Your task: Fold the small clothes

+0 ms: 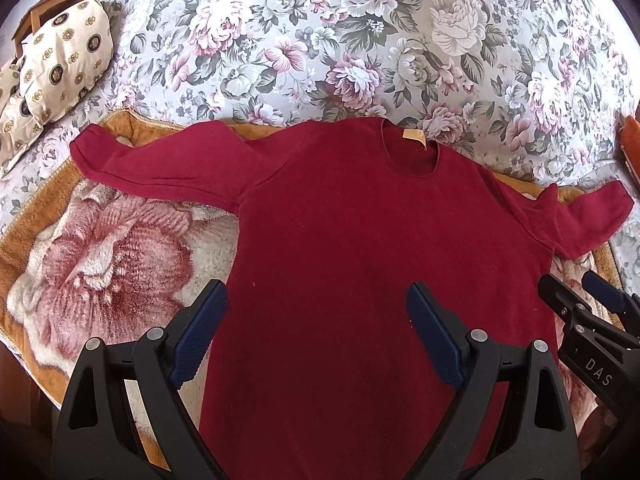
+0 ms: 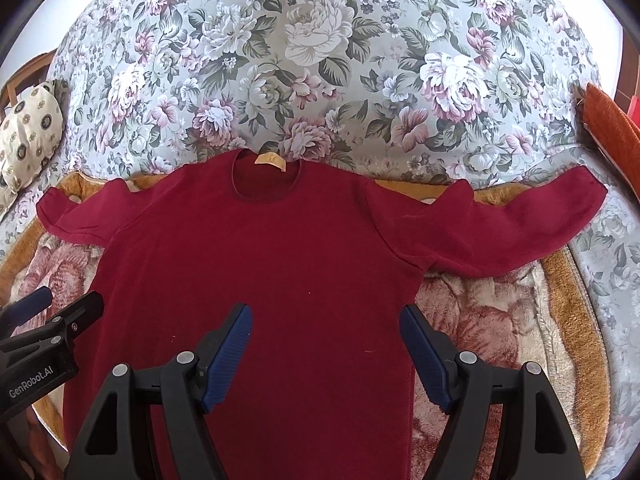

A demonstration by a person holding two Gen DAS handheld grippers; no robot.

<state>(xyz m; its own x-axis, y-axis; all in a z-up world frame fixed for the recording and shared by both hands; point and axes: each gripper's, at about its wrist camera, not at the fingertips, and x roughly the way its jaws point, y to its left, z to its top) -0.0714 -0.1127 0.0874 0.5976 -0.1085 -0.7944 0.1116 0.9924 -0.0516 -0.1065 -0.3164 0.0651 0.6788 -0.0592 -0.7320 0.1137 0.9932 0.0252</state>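
Note:
A dark red long-sleeved sweater [image 1: 360, 248] lies flat on a plush blanket, collar and yellow tag [image 1: 416, 135] at the far side, both sleeves spread outward. It also shows in the right wrist view [image 2: 272, 272]. My left gripper [image 1: 316, 300] is open and empty, hovering over the sweater's lower left part. My right gripper [image 2: 326, 320] is open and empty over the lower right part, its right finger near the sweater's side edge. The right gripper also shows at the right edge of the left wrist view [image 1: 576, 296], the left one at the left edge of the right wrist view [image 2: 68, 300].
The plush orange-edged rose blanket [image 1: 104, 256] lies on a bed with a floral cover [image 1: 320, 48]. Cream patterned pillows [image 1: 64, 68] sit at the far left. An orange cushion [image 2: 612, 120] stands at the right edge.

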